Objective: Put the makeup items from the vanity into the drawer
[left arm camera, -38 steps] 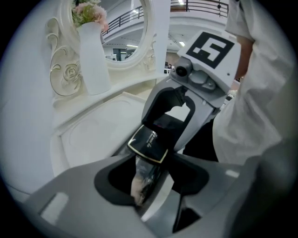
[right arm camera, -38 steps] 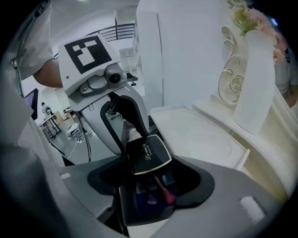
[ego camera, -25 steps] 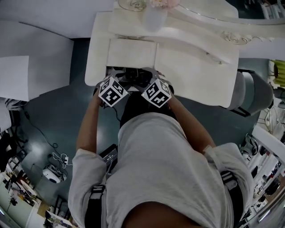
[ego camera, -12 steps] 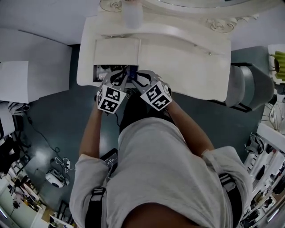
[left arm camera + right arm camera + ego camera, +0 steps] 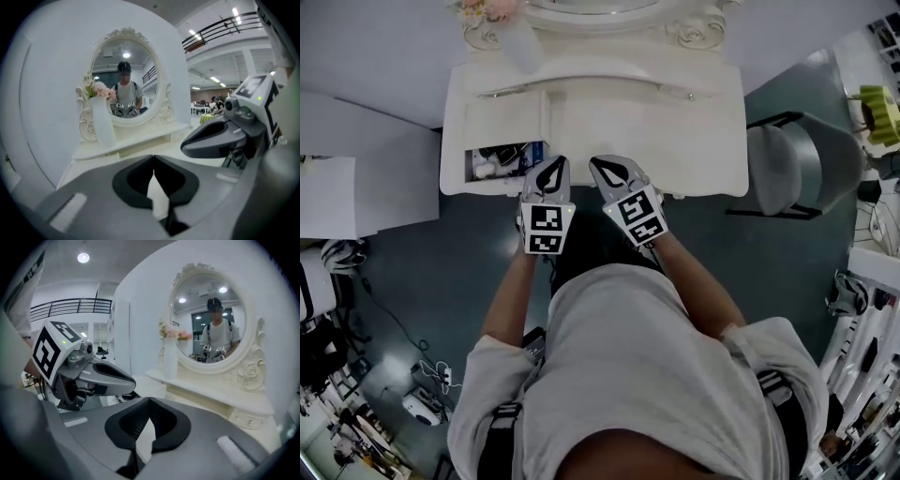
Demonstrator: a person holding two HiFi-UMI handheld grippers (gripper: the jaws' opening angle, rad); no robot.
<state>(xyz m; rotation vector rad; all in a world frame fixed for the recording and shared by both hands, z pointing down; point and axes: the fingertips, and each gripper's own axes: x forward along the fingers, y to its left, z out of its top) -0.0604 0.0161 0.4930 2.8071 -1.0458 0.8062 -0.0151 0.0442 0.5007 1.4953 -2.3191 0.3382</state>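
Fingers (image 5: 133,180) on the left gripper (image 5: 554,165) have just closed, empty, just right of the open drawer (image 5: 471,165) holding makeup items (image 5: 502,156) in the worktop (image 5: 675,141); the right gripper (image 5: 602,166) beside it has likewise just closed on nothing.

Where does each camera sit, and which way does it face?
Head view: on the head, steeply down at vanity and drawer; shirt, arms, left tool, right tool.
Left gripper view: on left tool, facing the mirror; its shut jaws.
Right gripper view: on right tool, facing the mirror; its shut jaws.
Both gripper views share mirror and vase.
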